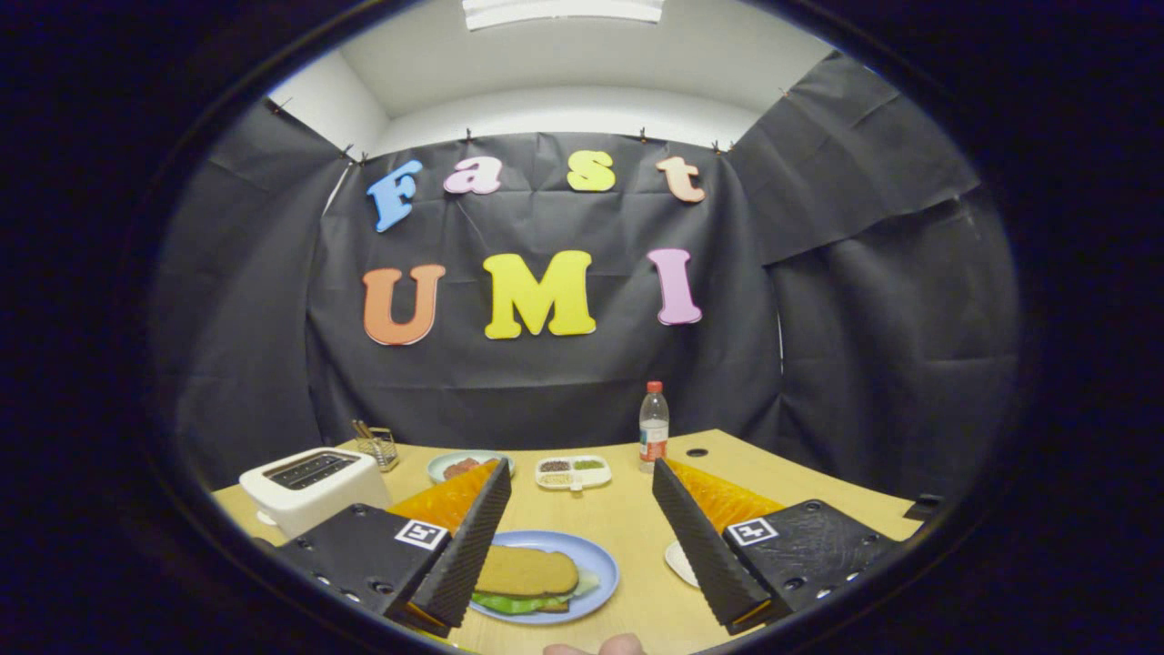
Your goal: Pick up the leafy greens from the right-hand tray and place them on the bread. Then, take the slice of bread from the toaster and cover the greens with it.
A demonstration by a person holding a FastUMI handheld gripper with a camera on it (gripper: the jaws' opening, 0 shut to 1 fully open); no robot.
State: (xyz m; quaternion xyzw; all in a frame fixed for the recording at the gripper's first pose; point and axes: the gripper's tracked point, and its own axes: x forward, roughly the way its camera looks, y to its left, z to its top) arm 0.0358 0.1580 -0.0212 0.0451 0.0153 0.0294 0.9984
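Resting on the blue plate (600,569) at the lower centre of the frame: a top slice of bread (526,571), with the leafy greens (509,601) showing as a green edge beneath it and a pale bit poking out on the right side. Looks, on that evidence, like both parts of the task are done, so the step in hand is most likely a clean pull-away. Gripper (582,546) spread wide, holding nothing, left finger (468,546) overlapping the plate's left side in the picture, right finger (700,546) off to the plate's right; cannot tell how high above the sandwich. To do it well: lift straight up and back, keep the fingers apart, avoid brushing the bread so the stack stays square. Further out, at the lower left, a white toaster (305,487) with dark slots, contents of the slots too dim to tell. Behind it a small wire basket (377,446). Toward the middle of the table (800,491), a round dish (464,466) with something reddish, a divided tray (573,472), and a plastic bottle (653,428) standing upright. A white dish edge (677,562) beside the right finger. A fingertip (596,648) at the bottom centre.
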